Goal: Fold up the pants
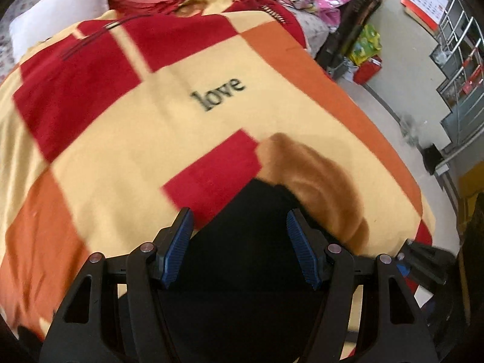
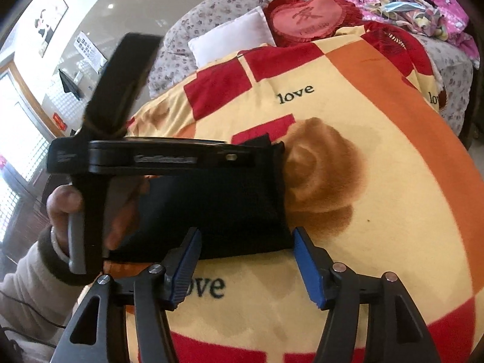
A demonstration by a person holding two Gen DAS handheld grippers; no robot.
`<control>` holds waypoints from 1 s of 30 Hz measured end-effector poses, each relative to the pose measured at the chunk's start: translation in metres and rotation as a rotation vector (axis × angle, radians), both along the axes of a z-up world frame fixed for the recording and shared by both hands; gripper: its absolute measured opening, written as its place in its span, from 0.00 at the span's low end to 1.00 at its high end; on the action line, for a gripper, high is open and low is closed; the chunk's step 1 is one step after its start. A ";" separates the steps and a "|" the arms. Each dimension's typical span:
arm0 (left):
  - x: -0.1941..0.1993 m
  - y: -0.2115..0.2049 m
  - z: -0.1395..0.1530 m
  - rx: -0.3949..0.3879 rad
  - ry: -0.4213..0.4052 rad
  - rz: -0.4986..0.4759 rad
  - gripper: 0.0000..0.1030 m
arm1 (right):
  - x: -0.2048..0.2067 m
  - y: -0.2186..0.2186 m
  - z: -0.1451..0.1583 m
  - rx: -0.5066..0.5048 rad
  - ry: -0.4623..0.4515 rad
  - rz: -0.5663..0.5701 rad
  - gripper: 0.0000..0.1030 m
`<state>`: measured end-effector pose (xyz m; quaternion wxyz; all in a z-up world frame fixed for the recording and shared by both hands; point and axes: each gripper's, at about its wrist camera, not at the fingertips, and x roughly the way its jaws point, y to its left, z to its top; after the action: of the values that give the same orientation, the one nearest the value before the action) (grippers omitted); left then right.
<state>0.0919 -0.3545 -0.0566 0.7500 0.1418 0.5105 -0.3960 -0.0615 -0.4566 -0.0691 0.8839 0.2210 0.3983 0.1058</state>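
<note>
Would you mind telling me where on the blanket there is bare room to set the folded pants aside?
The yellow stretch of the blanket right of the brown rose print is bare, as is the band around the upper "love" lettering. It is crowded at the black pants, where the left gripper hovers, and by the heart cushion.

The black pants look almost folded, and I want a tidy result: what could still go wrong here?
1. The left gripper hangs open right over the black pants; lifting away carelessly could snag and reopen the fold.
2. The blanket beneath is soft, so the bundle may slump.
3. The right gripper, open near the pants' edge, could nudge it askew.
</note>
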 end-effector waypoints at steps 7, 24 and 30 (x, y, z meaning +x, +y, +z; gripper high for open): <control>-0.014 -0.026 -0.003 0.053 -0.075 -0.112 0.80 | 0.012 0.002 -0.006 0.111 -0.021 0.007 0.59; -0.004 0.095 0.097 -0.263 -0.058 0.096 0.22 | 0.035 0.088 0.083 0.085 -0.238 0.240 0.14; -0.005 0.213 0.092 -0.199 -0.109 0.387 0.27 | 0.061 0.177 0.064 0.097 -0.192 0.470 0.14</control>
<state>0.0869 -0.1413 0.0358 0.8488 -0.0124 0.4453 -0.2847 -0.0009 -0.2797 -0.0051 0.8572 0.1535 0.3477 0.3476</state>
